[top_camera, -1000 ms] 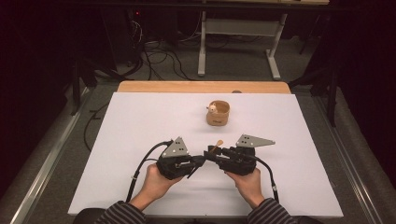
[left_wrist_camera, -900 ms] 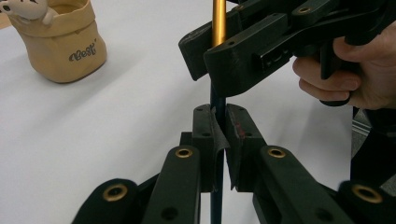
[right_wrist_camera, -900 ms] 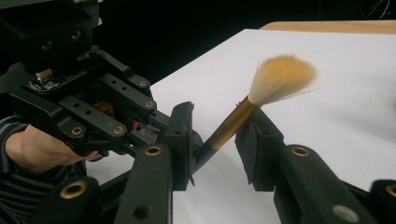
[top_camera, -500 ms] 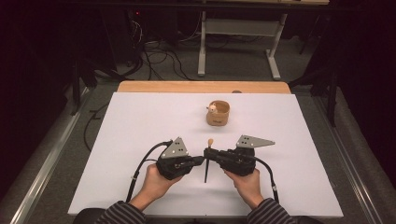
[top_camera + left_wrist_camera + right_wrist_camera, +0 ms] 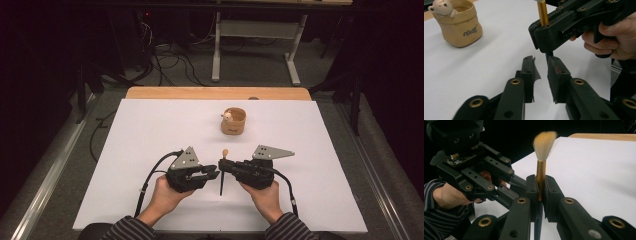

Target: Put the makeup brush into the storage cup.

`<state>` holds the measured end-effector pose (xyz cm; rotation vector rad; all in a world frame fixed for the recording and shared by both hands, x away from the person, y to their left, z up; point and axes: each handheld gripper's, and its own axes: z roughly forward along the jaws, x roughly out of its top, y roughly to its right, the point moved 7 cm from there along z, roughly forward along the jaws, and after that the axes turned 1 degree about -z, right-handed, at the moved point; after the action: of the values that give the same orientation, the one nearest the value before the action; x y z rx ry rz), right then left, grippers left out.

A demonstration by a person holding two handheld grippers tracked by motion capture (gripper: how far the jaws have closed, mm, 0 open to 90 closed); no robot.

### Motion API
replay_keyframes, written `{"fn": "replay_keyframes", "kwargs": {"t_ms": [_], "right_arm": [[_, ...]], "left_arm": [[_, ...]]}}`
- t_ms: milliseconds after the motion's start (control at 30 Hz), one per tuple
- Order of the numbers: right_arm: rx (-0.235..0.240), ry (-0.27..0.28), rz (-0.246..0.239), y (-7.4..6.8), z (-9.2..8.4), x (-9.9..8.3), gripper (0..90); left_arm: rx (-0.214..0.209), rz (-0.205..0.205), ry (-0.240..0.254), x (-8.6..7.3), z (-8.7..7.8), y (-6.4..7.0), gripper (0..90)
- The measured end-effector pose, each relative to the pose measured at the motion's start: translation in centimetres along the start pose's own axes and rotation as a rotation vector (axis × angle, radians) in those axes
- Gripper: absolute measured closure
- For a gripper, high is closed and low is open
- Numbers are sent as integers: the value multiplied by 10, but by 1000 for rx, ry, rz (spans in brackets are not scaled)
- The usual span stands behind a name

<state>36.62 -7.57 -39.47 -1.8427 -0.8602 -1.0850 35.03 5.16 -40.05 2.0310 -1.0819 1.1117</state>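
I see a white table (image 5: 150,150) from above, with my two hand-held grippers side by side near its front edge. My right gripper (image 5: 223,167) is pressed together on a makeup brush (image 5: 541,165), pinching its gold ferrule just above the black handle; the brush stands upright, pale bristles at the top, its handle pointing down towards the table. My left gripper (image 5: 216,173) sits just beside it, and its jaws have just been opening: they now stand slightly apart with nothing pressed between them, the brush handle showing just past their tips. Well apart, farther back on the table, stands a small tan pot (image 5: 233,121) with a bear figure (image 5: 442,7) on its rim.
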Motion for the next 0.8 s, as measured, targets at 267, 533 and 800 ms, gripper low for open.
{"fn": "replay_keyframes", "kwargs": {"t_ms": [267,533,800], "right_arm": [[-4,-8,-19,0,-1,0,863],[-7,-17,-27,0,-2,0,864],[-7,-23,-30,0,-2,-1,864]], "left_arm": [[20,-23,4,-1,-12,-10,543],[68,-56,14,-8,-30,-24,470],[111,-100,50,-16,-52,-39,434]]}}
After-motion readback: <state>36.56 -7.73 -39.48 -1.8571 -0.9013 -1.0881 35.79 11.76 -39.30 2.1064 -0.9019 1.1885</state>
